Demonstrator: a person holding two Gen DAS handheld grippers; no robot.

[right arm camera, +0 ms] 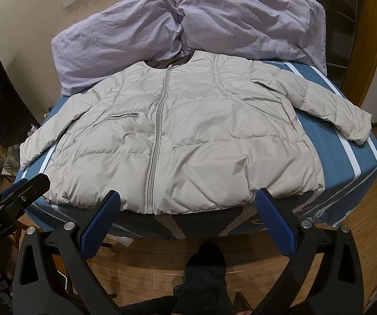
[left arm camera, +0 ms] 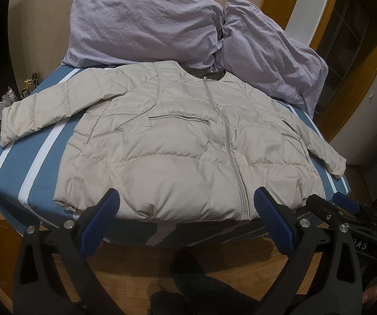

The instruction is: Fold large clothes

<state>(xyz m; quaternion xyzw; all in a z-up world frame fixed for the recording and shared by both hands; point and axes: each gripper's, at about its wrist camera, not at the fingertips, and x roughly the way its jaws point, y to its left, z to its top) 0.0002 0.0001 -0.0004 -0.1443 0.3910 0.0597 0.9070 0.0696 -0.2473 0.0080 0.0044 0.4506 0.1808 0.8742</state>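
Blue-striped bed [left arm camera: 38,155] carries lilac pillows [left arm camera: 146,23] and a beige puffer jacket [left arm camera: 177,152], zipped, spread flat, sleeves out. Left gripper [left arm camera: 185,210] and right gripper [right arm camera: 187,210] hover by its hem, fingers wide, empty.

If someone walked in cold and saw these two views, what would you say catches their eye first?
First, the pale beige puffer jacket, zipped and spread face-up with both sleeves out, covering most of the blue bed sheet with white stripes. Behind its collar, two rumpled lavender pillows lean against the wall. Nearest the camera, the left gripper and right gripper hover wide open at the jacket's hem, holding nothing.
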